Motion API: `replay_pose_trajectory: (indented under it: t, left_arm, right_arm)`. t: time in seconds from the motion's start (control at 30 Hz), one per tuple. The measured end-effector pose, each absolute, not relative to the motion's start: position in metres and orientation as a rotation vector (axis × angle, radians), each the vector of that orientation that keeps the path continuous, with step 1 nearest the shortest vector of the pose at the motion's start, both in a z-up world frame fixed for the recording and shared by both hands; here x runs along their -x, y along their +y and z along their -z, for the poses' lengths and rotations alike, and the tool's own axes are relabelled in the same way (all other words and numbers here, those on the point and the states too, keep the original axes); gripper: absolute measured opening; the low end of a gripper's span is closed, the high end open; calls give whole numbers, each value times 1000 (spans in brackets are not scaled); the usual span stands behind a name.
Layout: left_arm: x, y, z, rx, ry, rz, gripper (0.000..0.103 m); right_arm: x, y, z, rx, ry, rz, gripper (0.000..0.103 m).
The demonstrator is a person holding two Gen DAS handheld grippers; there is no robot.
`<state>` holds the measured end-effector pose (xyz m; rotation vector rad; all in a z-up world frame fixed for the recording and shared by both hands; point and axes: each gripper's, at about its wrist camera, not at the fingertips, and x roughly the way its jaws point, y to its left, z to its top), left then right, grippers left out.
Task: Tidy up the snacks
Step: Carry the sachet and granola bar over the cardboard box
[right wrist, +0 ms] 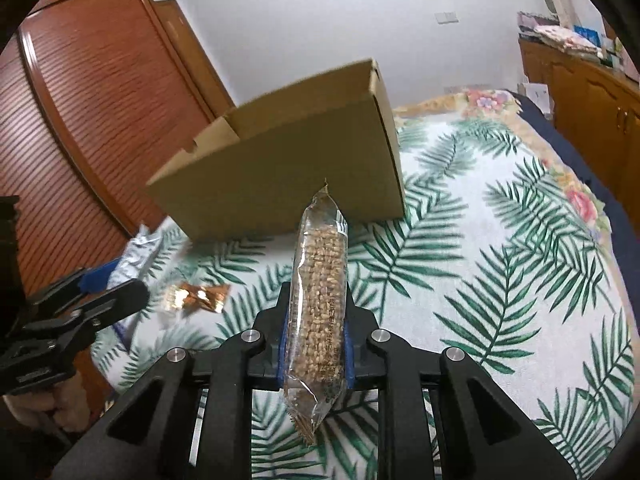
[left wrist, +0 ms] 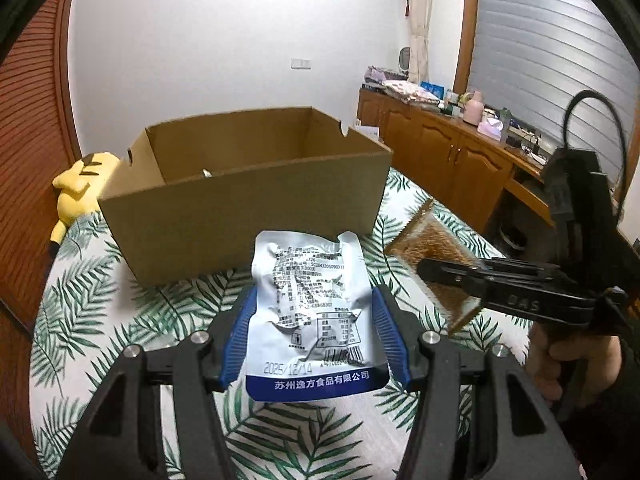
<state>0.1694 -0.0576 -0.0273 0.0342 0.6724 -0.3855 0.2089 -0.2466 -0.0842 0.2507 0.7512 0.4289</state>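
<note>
Jaws of both grippers are occupied: the left gripper [left wrist: 314, 332] clamps a silver foil pouch [left wrist: 312, 312] by its side edges between blue pads [left wrist: 386, 332], and the right gripper [right wrist: 318, 340] is shut tight on a clear-wrapped grain bar [right wrist: 320, 300], pinched across its narrow width. Each snack sticks out ahead of its jaws, clear of the leaf-print bedspread [right wrist: 500, 260], which suits carrying rather than setting down. Straight ahead of both sits the open cardboard box [left wrist: 248, 184], probably where the snacks are meant to go; holding them raised should let them pass over its front wall.

A gold-wrapped sweet [right wrist: 198, 296] lies on the bed between the two grippers, not yet gathered.

Most of the box floor is hidden behind its front wall; only a small pale scrap shows inside, and I cannot tell what it is. The pouch's front is turned away, so only its printed back shows. A yellow plush toy [left wrist: 80, 188] is partly hidden behind the box.
</note>
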Motion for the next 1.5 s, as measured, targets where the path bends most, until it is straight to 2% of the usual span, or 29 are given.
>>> replay_pose_trajectory:
  t: [0.67, 1.1, 1.5]
  left_arm:
    - [-207, -37, -15, -19, 588, 368, 56]
    - [-274, -22, -46, -7, 516, 367, 56]
    - [-341, -19, -37, -5, 554, 339, 57]
  right_arm:
    - [-211, -231, 17, -202, 637, -496, 18]
    - [-267, -215, -17, -152, 583, -524, 18]
    - [-327, -198, -28, -111, 569, -541, 18]
